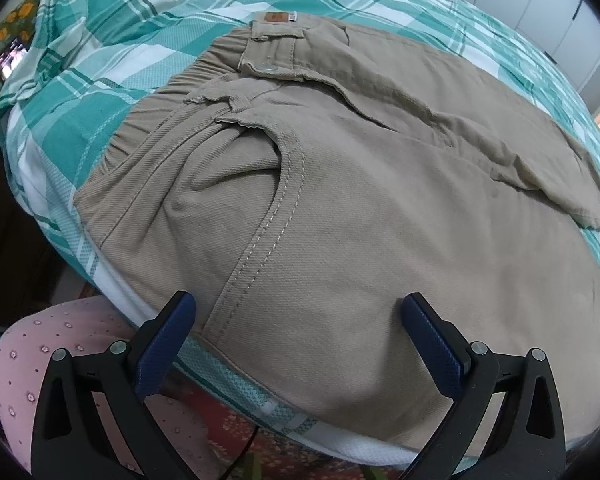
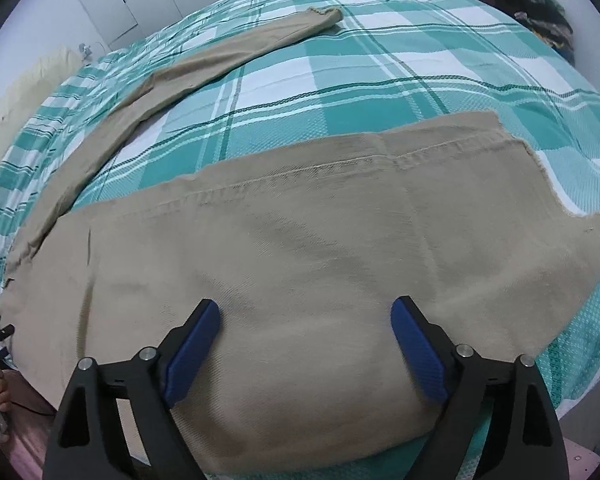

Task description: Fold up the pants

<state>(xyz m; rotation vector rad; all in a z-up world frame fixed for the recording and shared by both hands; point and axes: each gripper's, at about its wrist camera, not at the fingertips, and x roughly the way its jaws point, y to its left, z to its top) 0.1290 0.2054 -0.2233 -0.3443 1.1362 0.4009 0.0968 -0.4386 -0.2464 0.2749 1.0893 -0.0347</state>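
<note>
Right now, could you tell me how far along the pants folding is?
Done: the pants lie spread on the plaid bedspread, legs apart. In hand: nothing; the left gripper and right gripper hover open. Left: every fold, starting with the far leg.

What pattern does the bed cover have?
Teal and white plaid bed cover, clearest in the right wrist view.

One pair of pants [image 1: 340, 200], one checked bedspread [image 1: 140, 40], two tools: left tool [image 1: 296, 308], right tool [image 2: 306, 312].

Pants [image 1: 340, 208] spread on the bed [image 1: 140, 48], waistband [image 1: 236, 92] left, legs [image 2: 300, 232] right, one leg [image 2: 204, 60] angled away
</note>
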